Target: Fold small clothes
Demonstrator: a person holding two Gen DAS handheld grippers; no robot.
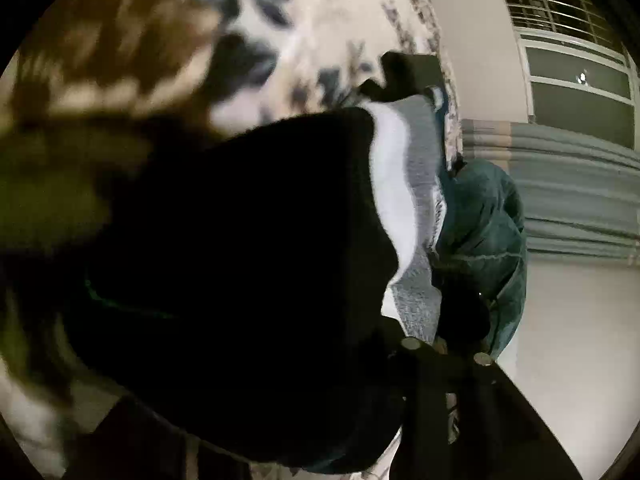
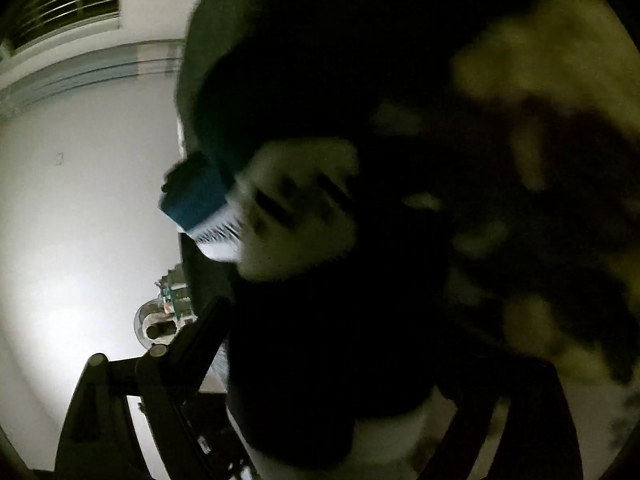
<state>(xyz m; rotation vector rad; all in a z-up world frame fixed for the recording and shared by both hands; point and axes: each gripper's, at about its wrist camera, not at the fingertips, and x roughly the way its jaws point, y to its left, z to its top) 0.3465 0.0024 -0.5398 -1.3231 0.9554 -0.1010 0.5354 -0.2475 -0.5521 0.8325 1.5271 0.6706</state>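
Left wrist view, left to right: blurred brown/olive patterned fabric (image 1: 80,92) fills the left edge, too smeared to identify. Centre is a big black garment (image 1: 240,260) hanging right in front of the lens, with a white panel (image 1: 390,184) and a grey knit strip (image 1: 422,168) along its right edge. Just right of that, a bunched teal cloth (image 1: 484,232). Behind them, a floral bedsheet (image 1: 304,20); far right, a window grille (image 1: 560,4) and a grey striped curtain (image 1: 560,184).

Left gripper (image 1: 444,354): only dark frame and two bolts visible low centre, fingers buried in cloth. Can't tell how far it's open or what it holds.

Right wrist view: white wall (image 2: 80,220) on the left, then a teal-and-white item (image 2: 200,204) at centre-left, edge touching the black garment (image 2: 320,340) that blacks out the middle. Blurred olive patches on the right.

Right gripper (image 2: 332,420): dark arms low in frame, tips hidden by fabric. Opening and grip can't be read.
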